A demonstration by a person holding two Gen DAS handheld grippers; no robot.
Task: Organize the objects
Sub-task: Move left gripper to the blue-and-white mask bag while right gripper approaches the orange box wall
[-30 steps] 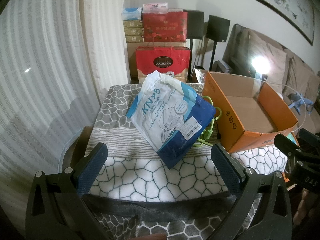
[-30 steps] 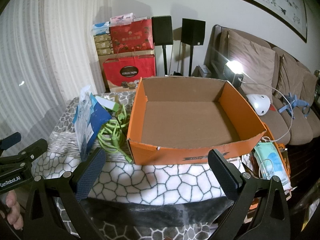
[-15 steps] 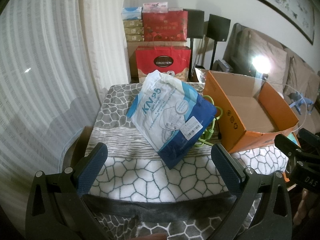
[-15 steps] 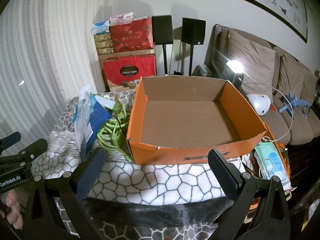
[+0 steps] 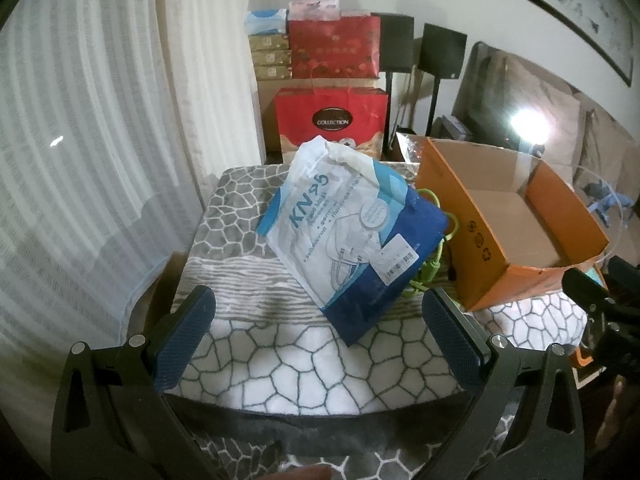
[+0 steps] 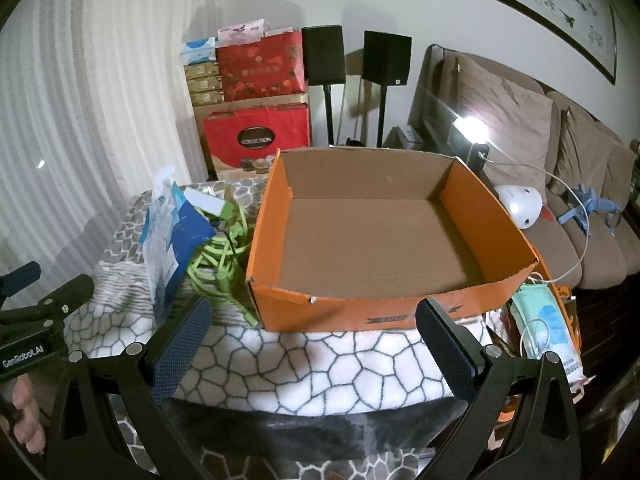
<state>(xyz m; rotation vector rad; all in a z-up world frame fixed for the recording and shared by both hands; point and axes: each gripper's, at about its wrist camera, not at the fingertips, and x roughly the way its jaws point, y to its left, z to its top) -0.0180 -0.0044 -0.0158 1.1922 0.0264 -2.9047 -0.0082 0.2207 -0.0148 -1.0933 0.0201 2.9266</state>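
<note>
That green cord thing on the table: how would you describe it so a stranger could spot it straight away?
Find the big open orange cardboard box on the table's grey-and-white cobble-patterned blanket. Just left of the box, against its side, lies a loose bundle of lime-green cord, partly tucked behind the blue-and-white KN95 mask bag. It is the only bright green, tangled thing there.

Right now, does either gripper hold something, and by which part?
Nothing is held. The left gripper and right gripper are both open, short of the mask bag and orange box.
</note>
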